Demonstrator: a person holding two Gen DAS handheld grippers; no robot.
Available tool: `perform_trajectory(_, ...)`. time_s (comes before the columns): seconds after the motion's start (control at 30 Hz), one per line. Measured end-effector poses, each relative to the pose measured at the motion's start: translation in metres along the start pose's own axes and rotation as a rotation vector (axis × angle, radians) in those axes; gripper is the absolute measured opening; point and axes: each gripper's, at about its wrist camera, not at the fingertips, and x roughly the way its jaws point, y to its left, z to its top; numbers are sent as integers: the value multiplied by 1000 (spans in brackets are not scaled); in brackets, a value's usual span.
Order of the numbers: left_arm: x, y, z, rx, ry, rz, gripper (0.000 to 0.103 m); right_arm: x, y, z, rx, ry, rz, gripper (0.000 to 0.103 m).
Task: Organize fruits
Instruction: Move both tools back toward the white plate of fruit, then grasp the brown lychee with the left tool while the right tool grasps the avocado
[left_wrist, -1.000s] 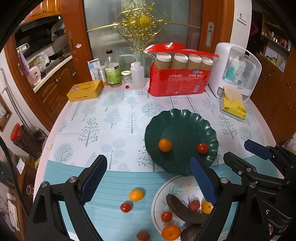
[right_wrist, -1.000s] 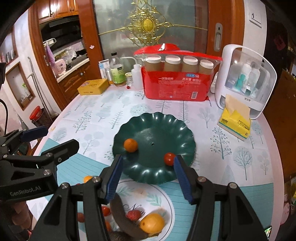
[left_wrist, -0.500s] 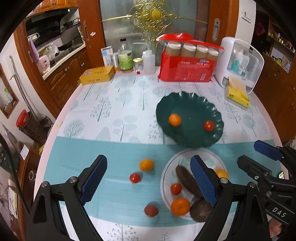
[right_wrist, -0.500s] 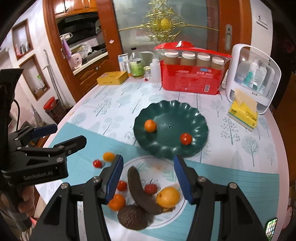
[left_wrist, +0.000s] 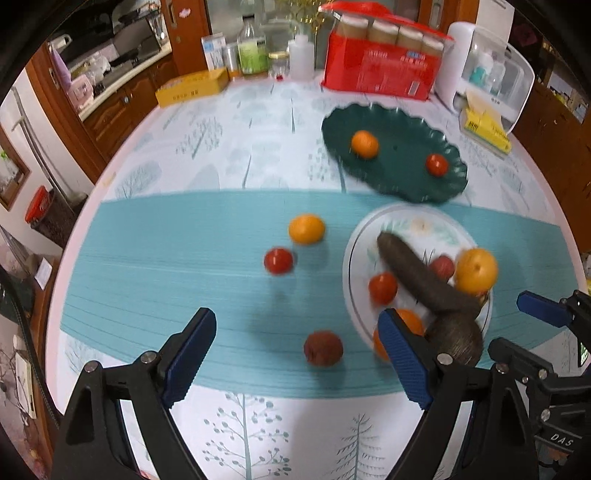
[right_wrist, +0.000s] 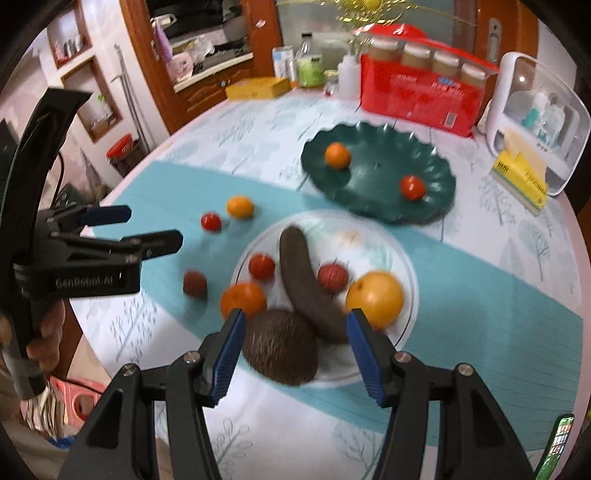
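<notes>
A dark green plate (left_wrist: 406, 184) holds an orange (left_wrist: 365, 144) and a tomato (left_wrist: 436, 164). Nearer, a white plate (right_wrist: 402, 258) carries a long dark fruit (right_wrist: 303, 280), a rough brown fruit (right_wrist: 280, 347), oranges, a tomato and a small red fruit. An orange (left_wrist: 306, 229), a tomato (left_wrist: 279, 260) and a dark red fruit (left_wrist: 323, 348) lie loose on the teal cloth. My left gripper (left_wrist: 295, 325) hangs over the dark red fruit, its jaws closing a little, touching nothing. My right gripper (right_wrist: 295, 319) is open above the rough brown fruit.
At the back stand a red pack of jars (left_wrist: 380, 70), a white dispenser (right_wrist: 535, 110), a yellow tissue pack (right_wrist: 521, 181), a yellow box (left_wrist: 192, 86) and bottles (left_wrist: 253, 51). The round table's edge (left_wrist: 74, 229) curves on the left. A hand (right_wrist: 48, 332) holds the left gripper.
Both grippers have come down and drawn back toward the near side. The white plate and the loose fruits now fill the lower view, and the green plate sits farther up.
</notes>
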Motion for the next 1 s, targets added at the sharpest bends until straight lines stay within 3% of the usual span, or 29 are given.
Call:
perform_trajectory(0.33,38,5,-21,-30,74,-42,78,26,4,-24,8,46,10,57)
perform_trajectory(1.0,68,-8,-28,-23,127,-115,33,49,12,-28,5,71,26,62)
